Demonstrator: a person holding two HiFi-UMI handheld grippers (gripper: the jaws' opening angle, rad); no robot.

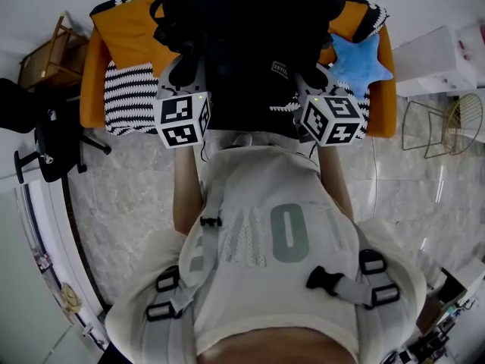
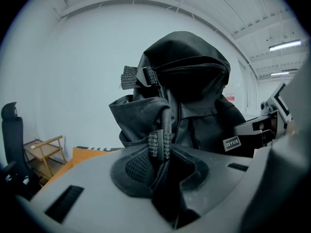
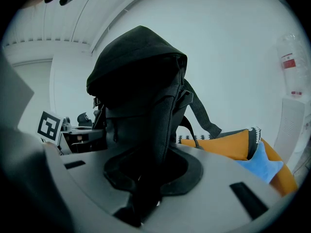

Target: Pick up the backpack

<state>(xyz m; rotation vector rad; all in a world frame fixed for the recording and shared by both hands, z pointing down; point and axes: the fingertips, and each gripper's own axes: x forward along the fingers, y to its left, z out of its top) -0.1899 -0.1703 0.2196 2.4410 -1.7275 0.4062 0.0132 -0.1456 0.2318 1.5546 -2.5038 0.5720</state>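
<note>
A black backpack (image 1: 246, 44) hangs upright between my two grippers, above an orange couch (image 1: 125, 29). My left gripper (image 1: 186, 89) is shut on the backpack's left side fabric; in the left gripper view the backpack (image 2: 187, 96) fills the middle and a fold of it runs down into the left gripper (image 2: 160, 152). My right gripper (image 1: 311, 97) is shut on the backpack's right side; in the right gripper view the backpack (image 3: 141, 91) towers over the right gripper (image 3: 148, 178), with a strap (image 3: 201, 115) hanging off it.
The couch carries a black-and-white striped cloth (image 1: 129, 101) and a blue star-shaped cushion (image 1: 362, 61). A black office chair (image 1: 45, 135) and a wooden rack (image 1: 45, 55) stand at the left. A white cabinet (image 1: 439, 59) and wire stools (image 1: 443, 123) are at the right.
</note>
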